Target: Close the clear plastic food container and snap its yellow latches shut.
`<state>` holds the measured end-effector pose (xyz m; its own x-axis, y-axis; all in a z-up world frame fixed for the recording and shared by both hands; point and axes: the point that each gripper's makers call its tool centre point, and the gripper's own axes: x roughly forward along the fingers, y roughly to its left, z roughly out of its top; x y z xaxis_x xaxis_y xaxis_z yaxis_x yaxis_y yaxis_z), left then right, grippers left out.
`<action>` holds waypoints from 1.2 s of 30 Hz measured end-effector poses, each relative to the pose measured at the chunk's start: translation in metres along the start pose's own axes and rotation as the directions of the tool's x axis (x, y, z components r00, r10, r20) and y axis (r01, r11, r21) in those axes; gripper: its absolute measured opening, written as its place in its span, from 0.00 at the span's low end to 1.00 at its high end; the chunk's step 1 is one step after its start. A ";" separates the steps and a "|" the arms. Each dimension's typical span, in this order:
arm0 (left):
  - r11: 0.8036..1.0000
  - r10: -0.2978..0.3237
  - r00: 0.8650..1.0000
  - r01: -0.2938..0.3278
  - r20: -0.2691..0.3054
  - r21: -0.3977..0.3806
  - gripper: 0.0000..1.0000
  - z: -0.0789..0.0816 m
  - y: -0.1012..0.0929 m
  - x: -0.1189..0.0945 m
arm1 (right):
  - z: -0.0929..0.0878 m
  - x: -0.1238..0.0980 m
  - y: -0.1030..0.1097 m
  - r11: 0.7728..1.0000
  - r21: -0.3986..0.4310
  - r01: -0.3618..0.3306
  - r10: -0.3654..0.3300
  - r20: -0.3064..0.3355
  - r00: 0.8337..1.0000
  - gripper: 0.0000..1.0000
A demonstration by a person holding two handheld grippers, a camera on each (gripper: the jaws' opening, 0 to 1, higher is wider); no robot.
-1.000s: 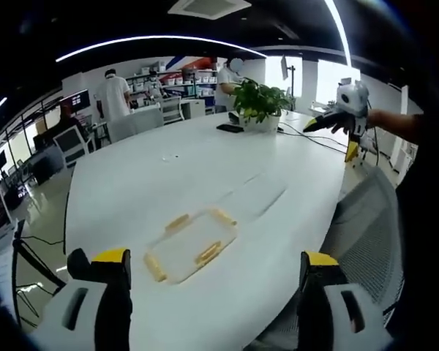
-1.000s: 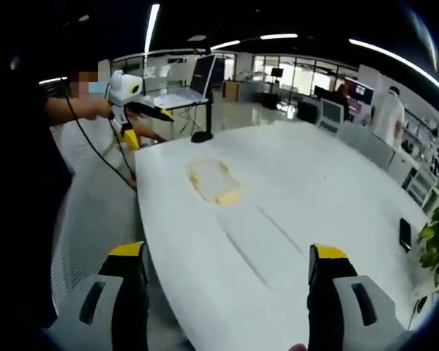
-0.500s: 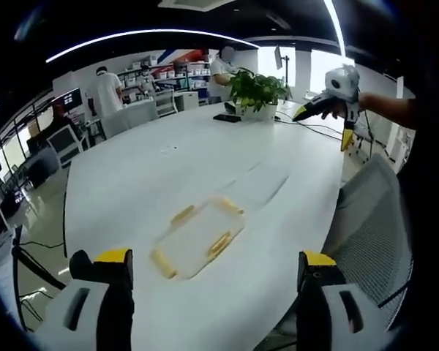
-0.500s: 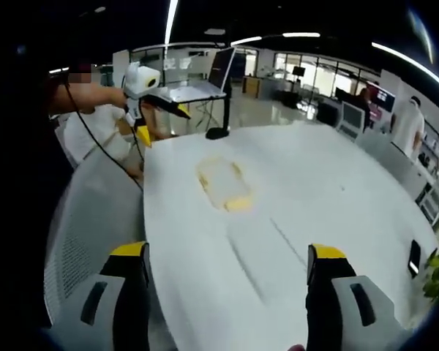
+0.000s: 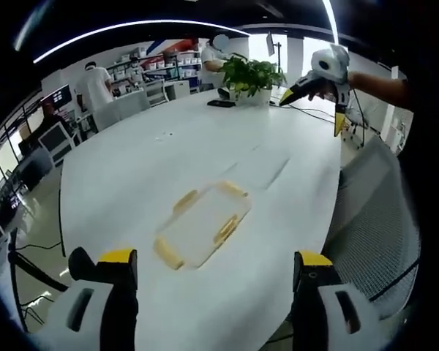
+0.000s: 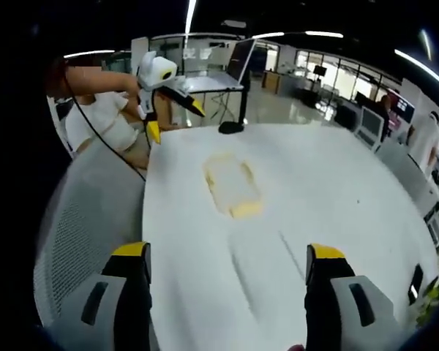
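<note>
Your left gripper (image 5: 208, 292) hangs above the near edge of the broad white oval counter (image 5: 132, 175) with its fingers spread wide and nothing between them, and the flat clear plastic food container with yellow latches (image 5: 203, 224) lies straight ahead of them, apart from the fingertips and a little inboard of the counter's edge. Its long axis runs on a slant, from near-left up to far-right in the left gripper view, with latches along both long sides and at both ends. Your right gripper (image 6: 227, 292) is also spread wide and empty, and from it the container sits well ahead and a little left, so the left hand looks the nearer one. A grey mesh chair (image 5: 373, 219) stands just off the counter's edge on your right; the counter around the container is bare, so there should be room to come down from either side.
</note>
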<state>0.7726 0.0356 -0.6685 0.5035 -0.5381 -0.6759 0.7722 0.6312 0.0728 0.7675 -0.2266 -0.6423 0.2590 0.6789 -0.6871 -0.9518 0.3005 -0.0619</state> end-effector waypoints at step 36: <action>0.978 -0.091 0.983 0.118 -0.160 0.171 0.65 -0.029 0.049 0.047 | 0.022 0.096 -0.035 0.993 -0.100 -0.070 0.061 -0.089 0.994 0.62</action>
<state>0.8223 0.0576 -0.7181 0.3626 -0.4969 -0.7884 0.8812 0.4581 0.1166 0.8296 -0.1566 -0.6902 0.1848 0.6337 -0.7512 -0.9792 0.1841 -0.0856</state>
